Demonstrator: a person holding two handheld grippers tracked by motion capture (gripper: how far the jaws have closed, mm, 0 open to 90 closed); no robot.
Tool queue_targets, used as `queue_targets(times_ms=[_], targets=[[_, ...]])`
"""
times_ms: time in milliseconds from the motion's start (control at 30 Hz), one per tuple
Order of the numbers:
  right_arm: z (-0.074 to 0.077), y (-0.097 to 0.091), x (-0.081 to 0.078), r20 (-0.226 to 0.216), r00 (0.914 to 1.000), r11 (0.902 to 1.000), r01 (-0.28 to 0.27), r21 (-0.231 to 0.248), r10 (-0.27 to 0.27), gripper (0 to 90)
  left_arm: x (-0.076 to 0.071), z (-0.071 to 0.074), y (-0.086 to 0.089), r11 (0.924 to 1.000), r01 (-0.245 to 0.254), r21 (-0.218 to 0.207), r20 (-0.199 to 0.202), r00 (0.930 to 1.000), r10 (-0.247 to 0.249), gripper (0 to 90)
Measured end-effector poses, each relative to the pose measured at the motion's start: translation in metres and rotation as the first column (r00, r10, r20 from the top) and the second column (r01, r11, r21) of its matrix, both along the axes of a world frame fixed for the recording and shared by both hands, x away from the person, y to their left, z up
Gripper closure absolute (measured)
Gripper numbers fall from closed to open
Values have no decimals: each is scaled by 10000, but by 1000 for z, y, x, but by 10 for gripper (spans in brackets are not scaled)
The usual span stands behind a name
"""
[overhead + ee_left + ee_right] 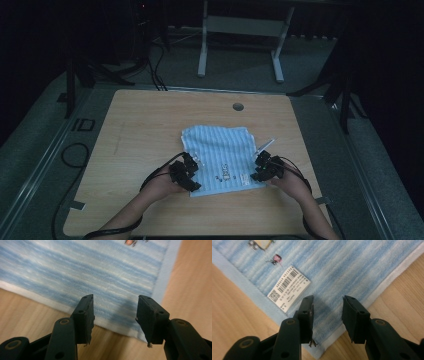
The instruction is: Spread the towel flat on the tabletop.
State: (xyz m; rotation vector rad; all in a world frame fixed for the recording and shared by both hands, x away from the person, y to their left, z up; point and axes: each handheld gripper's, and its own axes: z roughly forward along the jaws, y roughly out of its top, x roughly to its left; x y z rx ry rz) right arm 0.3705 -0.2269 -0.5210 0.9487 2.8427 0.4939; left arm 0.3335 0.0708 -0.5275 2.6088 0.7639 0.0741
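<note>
Striped towel (pixel 220 152) lying folded on the table (pixel 140 130).
Left hand-held gripper (pixel 113 312) and right hand-held gripper (pixel 328 315) are hovering over its near corners, jaws standing apart, gripping nothing.

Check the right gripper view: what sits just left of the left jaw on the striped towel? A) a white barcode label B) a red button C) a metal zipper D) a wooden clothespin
A: in the right gripper view a white barcode label with a QR code lies on the blue striped towel, near its plain blue hem, just left of the right gripper, whose jaws stand apart over the towel's corner.
</note>
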Motion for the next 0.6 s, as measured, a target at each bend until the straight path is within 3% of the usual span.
queue_targets(times_ms=[67,133,233,333,367,467,500,533,567,600], targets=[[-1,1,0,75,10000,10000,33,5,-33,608,4,0,0,9997,-168,-153,-63,9998,167,477],[-1,3,1,156,9999,9999,43,-95,-42,607,9,0,-1,9999,-98,102,137,9999,96,476],[-1,4,5,163,9999,9999,22,-108,-20,606,17,0,-1,9998,-123,151,158,9998,121,475],[-1,6,15,176,9997,9998,162,-141,-160,605,36,0,-3,9995,-232,219,276,9994,226,474],[-1,7,18,186,9997,9997,187,-125,-185,604,36,0,-3,9995,-232,219,276,9994,226,474],[-1,8,28,211,9992,9994,345,-58,-344,604,58,0,-3,9989,-419,225,380,9984,410,474],[-1,8,28,211,9992,9994,345,-58,-344,604,58,0,-3,9989,-419,225,380,9984,410,474],[-1,9,36,206,9988,9990,442,-42,-441,604,71,-1,-1,9981,-592,195,429,9974,583,474],[-1,9,36,206,9988,9990,442,-42,-441,604,71,-1,-1,9981,-592,195,429,9974,583,474],[-1,11,43,167,9985,9986,528,3,-528,604,81,-1,0,9966,-769,305,453,9961,755,474]])
